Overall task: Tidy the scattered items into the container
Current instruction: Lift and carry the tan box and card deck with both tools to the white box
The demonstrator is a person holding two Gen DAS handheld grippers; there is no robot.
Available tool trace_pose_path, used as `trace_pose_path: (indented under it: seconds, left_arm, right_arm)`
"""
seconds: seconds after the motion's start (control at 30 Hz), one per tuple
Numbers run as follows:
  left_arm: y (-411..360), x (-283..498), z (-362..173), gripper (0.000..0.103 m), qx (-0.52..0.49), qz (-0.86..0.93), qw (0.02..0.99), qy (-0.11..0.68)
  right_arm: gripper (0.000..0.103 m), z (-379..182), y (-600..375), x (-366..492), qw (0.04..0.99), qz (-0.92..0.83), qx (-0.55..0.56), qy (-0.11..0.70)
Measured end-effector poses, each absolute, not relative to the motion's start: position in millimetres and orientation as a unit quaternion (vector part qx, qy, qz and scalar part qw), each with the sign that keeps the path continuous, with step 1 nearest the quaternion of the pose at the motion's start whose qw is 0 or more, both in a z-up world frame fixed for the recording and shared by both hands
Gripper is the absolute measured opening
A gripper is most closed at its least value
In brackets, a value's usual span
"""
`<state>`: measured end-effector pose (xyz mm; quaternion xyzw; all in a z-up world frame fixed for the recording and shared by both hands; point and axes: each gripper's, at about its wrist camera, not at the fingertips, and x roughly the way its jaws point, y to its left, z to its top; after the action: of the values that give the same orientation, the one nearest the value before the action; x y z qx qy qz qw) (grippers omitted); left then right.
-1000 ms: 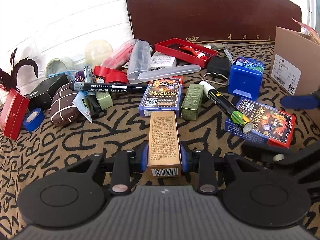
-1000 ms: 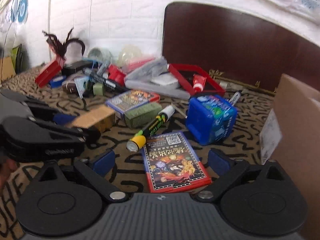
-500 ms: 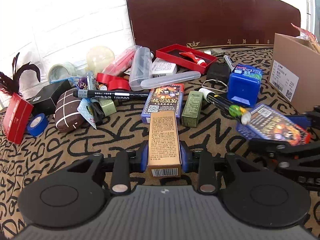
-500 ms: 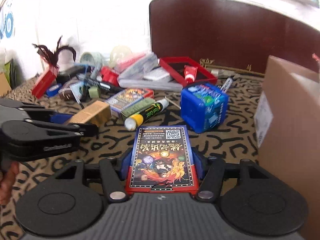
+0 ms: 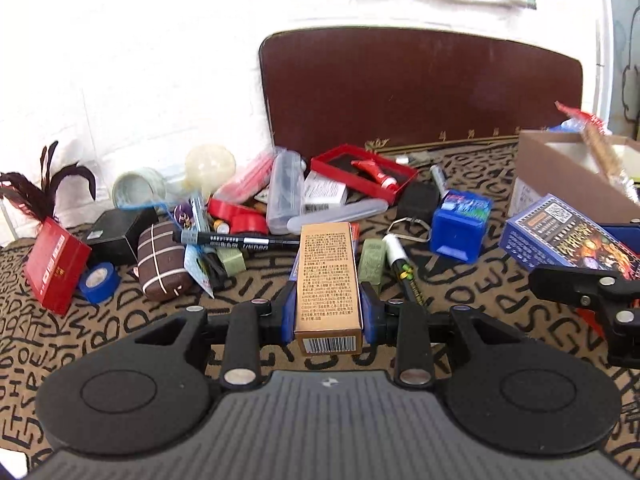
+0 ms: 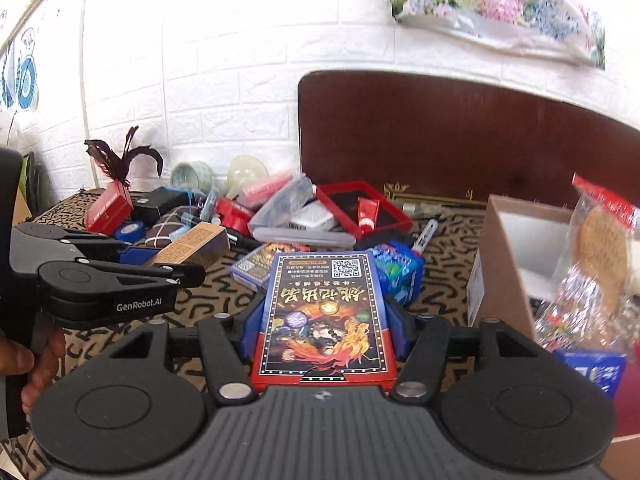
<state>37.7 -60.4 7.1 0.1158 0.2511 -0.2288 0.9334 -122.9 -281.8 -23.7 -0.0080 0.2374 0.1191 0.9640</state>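
Observation:
My left gripper point(image 5: 328, 308) is shut on a tall gold carton point(image 5: 328, 276), held barcode end toward the camera and lifted off the patterned cloth. My right gripper point(image 6: 324, 320) is shut on a blue-and-red card box point(image 6: 324, 300), its blue pads pressed against both long sides. In the left wrist view that card box point(image 5: 568, 236) hangs at the right, just in front of the open cardboard box point(image 5: 560, 168). In the right wrist view the cardboard box point(image 6: 508, 280) stands to the right, and the left gripper point(image 6: 172, 260) with the gold carton point(image 6: 192, 246) is at the left.
Clutter covers the cloth behind: a blue cube box point(image 5: 460, 224), a yellow-tipped marker point(image 5: 404, 276), a small green box point(image 5: 370, 264), a black pen point(image 5: 240, 240), a red tray point(image 5: 360, 168), a red box point(image 5: 56, 268), blue tape point(image 5: 98, 282). A snack packet point(image 6: 592, 264) sticks out of the cardboard box. A hand point(image 6: 24, 364) holds the left gripper.
The right gripper closed on the card box and lifted it off the cloth toward the cardboard box. The left gripper rose with the gold carton still in it.

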Motion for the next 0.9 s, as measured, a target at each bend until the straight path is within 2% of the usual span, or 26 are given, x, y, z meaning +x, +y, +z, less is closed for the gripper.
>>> trace_pose_path:
  seconds: [0.1, 0.17, 0.53, 0.7, 0.83, 0.9]
  left_arm:
    - [-65, 30, 17, 0.031, 0.117, -0.239, 0.934, 0.239]
    - [-71, 27, 25, 0.027, 0.119, -0.253, 0.932, 0.232]
    - [-119, 19, 54, 0.027, 0.120, -0.316, 0.922, 0.188]
    - [-94, 35, 35, 0.039, 0.114, -0.289, 0.927, 0.211]
    - [-75, 43, 4, 0.040, 0.113, -0.268, 0.927, 0.238]
    - [-74, 43, -8, 0.046, 0.130, -0.261, 0.925, 0.242]
  right_arm:
    - [0.058, -15, -285, -128, 0.967, 0.110, -0.008, 0.230]
    - [0.058, -10, -291, -132, 0.969, 0.101, -0.005, 0.226]
    - [0.058, 16, -354, -155, 0.980, 0.031, -0.001, 0.197]
    - [0.058, 20, -369, -161, 0.982, 0.019, -0.003, 0.186]
    - [0.058, 19, -378, -162, 0.983, 0.010, -0.001, 0.181]
    - [0.058, 17, -384, -162, 0.984, 0.008, 0.008, 0.180]
